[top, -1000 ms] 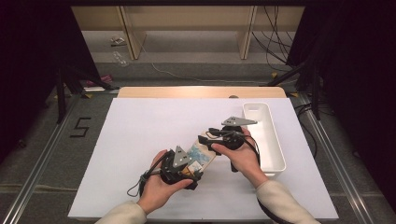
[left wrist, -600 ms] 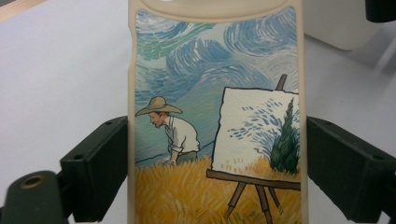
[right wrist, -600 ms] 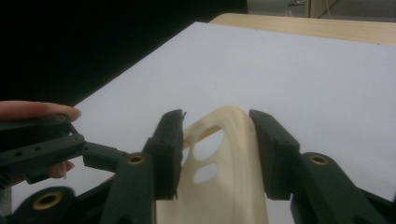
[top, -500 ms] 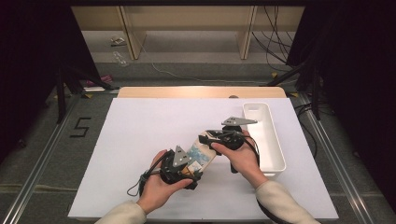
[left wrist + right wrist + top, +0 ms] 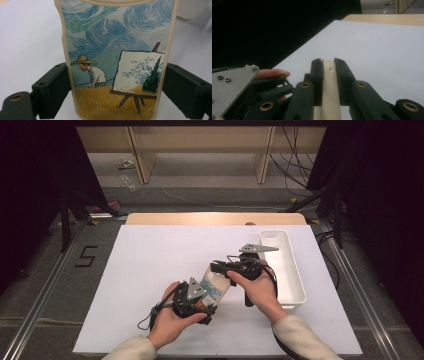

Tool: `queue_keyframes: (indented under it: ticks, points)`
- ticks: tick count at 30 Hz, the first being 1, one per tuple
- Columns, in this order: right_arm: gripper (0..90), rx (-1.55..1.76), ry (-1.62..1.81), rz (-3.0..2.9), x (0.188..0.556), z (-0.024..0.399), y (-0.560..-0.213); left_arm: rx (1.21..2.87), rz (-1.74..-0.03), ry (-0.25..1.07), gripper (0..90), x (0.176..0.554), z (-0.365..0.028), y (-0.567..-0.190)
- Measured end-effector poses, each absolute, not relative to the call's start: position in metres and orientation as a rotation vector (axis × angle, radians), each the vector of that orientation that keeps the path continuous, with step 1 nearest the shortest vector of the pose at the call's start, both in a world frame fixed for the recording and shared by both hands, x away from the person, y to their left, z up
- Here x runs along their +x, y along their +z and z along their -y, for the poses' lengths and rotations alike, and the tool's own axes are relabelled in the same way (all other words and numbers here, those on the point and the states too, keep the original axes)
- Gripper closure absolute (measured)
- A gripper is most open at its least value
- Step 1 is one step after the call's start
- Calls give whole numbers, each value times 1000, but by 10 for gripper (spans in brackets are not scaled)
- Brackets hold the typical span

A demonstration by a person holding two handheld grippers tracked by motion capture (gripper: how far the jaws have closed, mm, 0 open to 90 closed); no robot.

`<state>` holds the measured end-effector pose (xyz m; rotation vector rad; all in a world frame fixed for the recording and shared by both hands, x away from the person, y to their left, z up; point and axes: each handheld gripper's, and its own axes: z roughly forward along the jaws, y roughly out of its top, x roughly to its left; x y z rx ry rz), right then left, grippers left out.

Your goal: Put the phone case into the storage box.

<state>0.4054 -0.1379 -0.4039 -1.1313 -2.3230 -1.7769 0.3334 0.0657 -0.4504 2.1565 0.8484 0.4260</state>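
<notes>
While both grippers gripped it, the phone case [image 5: 216,285] sat low over the white table [image 5: 150,265], near the middle and a bit toward the near right. Cream rim, painted back: blue swirled sky, a figure in a straw hat, an easel in a yellow field, all clear in the left gripper view [image 5: 117,62].

Left gripper [image 5: 200,301] held the case's near end across its width, jaws wide apart and pressed on both long edges; the left gripper view showed a black pad touching each side of the rim. Left hand [image 5: 172,317] came in from the near edge, cable looping out to its left.

Right gripper [image 5: 223,268] took the case's far end, edge-on. Its jaws had just been closing, and in the right gripper view [image 5: 328,75] they stood nearly together, clamped on the thin cream edge between the pads. Right hand [image 5: 257,287] wrapped the gripper body, grey three-cornered plate [image 5: 257,248] on top. The same view caught a fingertip of the other hand low on its left side.

White tray [image 5: 295,270] lay just right of the right hand, long side running near to far. Wooden strip [image 5: 215,218] ran along the table's far edge. Floor mark "5" [image 5: 86,256] sat left of the table.
</notes>
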Motion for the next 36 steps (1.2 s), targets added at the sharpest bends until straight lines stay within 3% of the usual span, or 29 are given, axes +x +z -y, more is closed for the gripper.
queue_keyframes:
  ticks: [13,22,36]
  points:
    - [800,-1031,-1844,2358,399,142,-380,2069,-839,318,49,344,-87,-448]
    - [798,-847,-1757,2582,398,141,-375,2021,-811,247,63,344,-97,-444]
    - [797,-645,-1641,2773,393,136,-372,2006,-749,252,110,340,-104,-442]
